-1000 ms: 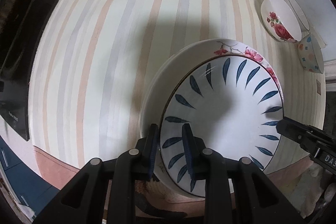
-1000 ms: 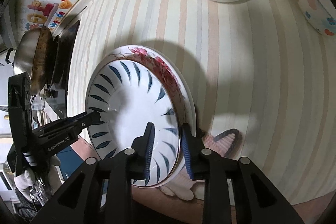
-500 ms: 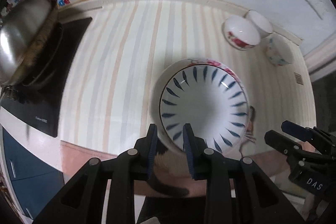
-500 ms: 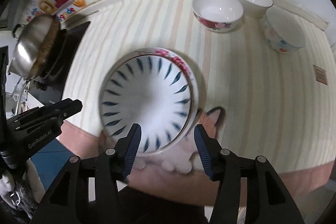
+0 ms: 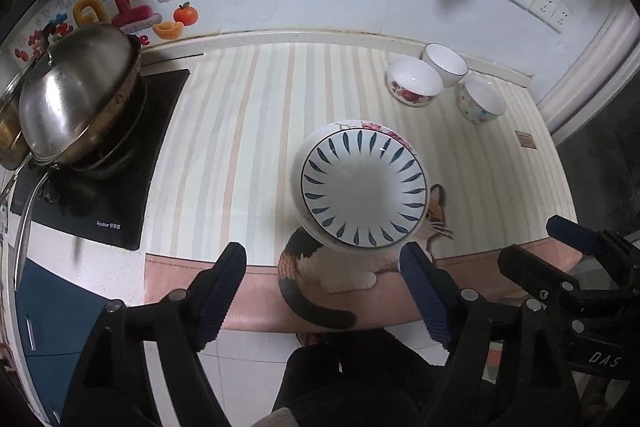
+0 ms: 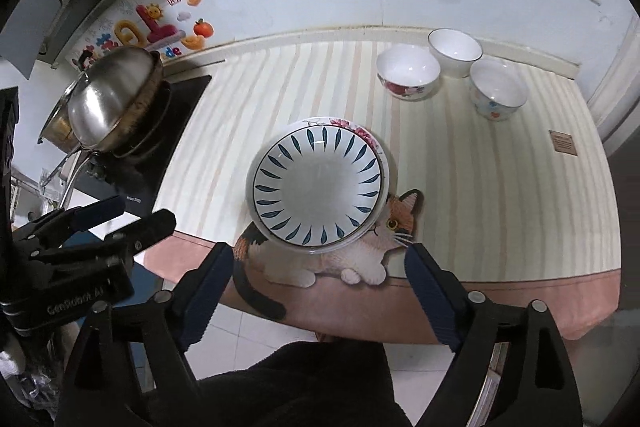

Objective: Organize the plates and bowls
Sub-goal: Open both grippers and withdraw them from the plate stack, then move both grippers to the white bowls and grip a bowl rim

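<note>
Plainly, the blue-leaf plate (image 5: 362,187) lay stacked on the floral plate (image 6: 362,133) near the worktop's (image 6: 500,187) front edge, partly over the cat picture (image 6: 360,259). Both the left gripper (image 5: 322,297) and right gripper (image 6: 320,297) hung above that edge, jaws just opened wide, empty. Three bowls (image 6: 408,73) sat well apart at the back, striped cloth bare between.

blue-leaf plate (image 6: 318,187): glazed ceramic, glossy | three bowls (image 6: 408,73): glossy glazed ceramic | wok lid (image 5: 76,95): polished metal, reflective | striped mat (image 6: 480,187): matt, cloth-like | hob (image 5: 120,195): smooth black glass | gripper pads (image 6: 204,291): ribbed blue rubber
</note>
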Available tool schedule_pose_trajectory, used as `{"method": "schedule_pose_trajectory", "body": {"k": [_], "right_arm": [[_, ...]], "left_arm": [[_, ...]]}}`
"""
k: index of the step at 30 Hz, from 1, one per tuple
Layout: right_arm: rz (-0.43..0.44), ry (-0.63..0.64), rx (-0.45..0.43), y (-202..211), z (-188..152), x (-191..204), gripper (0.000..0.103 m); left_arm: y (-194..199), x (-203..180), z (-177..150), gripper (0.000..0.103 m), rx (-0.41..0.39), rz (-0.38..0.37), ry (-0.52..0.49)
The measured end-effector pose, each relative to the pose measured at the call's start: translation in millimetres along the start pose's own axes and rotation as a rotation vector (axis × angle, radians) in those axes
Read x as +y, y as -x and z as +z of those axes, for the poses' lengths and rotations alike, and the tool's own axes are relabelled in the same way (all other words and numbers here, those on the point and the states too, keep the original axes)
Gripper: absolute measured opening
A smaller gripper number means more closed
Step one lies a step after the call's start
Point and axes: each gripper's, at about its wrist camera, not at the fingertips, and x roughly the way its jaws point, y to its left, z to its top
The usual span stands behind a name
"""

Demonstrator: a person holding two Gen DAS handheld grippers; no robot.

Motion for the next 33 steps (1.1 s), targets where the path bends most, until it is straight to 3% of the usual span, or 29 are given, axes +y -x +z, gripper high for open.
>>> {"method": "schedule_pose_trajectory", "body": {"k": [3, 8, 15, 18, 24, 33], "right_arm": [[-0.015, 0.001, -0.014, 12, -6, 1, 0.093], [0.021, -0.022, -0.026, 16, -4, -10, 0.094], [0.109, -0.113, -0.021, -16, 39, -64, 0.095], [0.123, -0.156, -0.004, -41, 66, -98, 0.095], [0.134, -0.224, 0.068, -107, 129, -163, 0.095], [0.143, -0.319, 0.164, -205, 202, -212, 0.094]], "left_arm": [[2, -1, -2, 0.088, 0.000, -0.006, -0.002], [0, -6, 5, 0.089, -0.006, 0.004, 0.011], [-28, -21, 58, 0.089, -0.034, 0.058, 0.054], [-50, -30, 93, 0.089, -0.041, 0.060, 0.083], [-126, -49, 170, 0.089, 0.032, 0.039, 0.081], [-245, -73, 249, 0.089, 0.163, 0.040, 0.027]]}}
